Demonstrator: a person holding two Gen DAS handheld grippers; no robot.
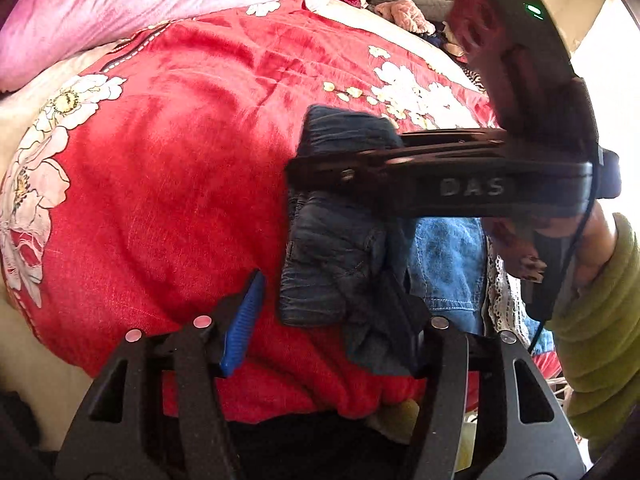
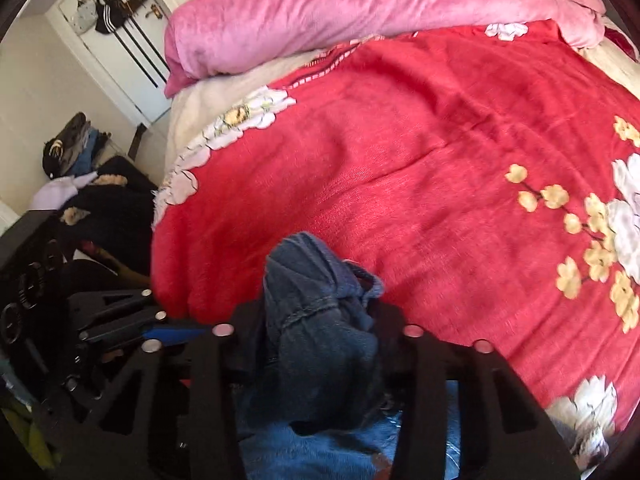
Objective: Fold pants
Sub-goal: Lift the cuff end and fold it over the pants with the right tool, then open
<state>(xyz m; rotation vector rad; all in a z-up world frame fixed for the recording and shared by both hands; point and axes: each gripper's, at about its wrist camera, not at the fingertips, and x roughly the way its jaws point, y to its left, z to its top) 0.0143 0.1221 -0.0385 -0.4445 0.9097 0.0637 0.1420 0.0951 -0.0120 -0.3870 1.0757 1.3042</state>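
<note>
While the right gripper clamps bunched pants (dark denim), the left gripper gapes beside them near the red blanket's edge.

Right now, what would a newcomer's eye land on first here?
The red floral blanket fills both views, with a pink quilt heaped along its far edge. Against it, the dark denim pants stand out, bunched in the right tool. In the left wrist view that tool crosses from the right, while the left tool stands open around the cloth.
</note>
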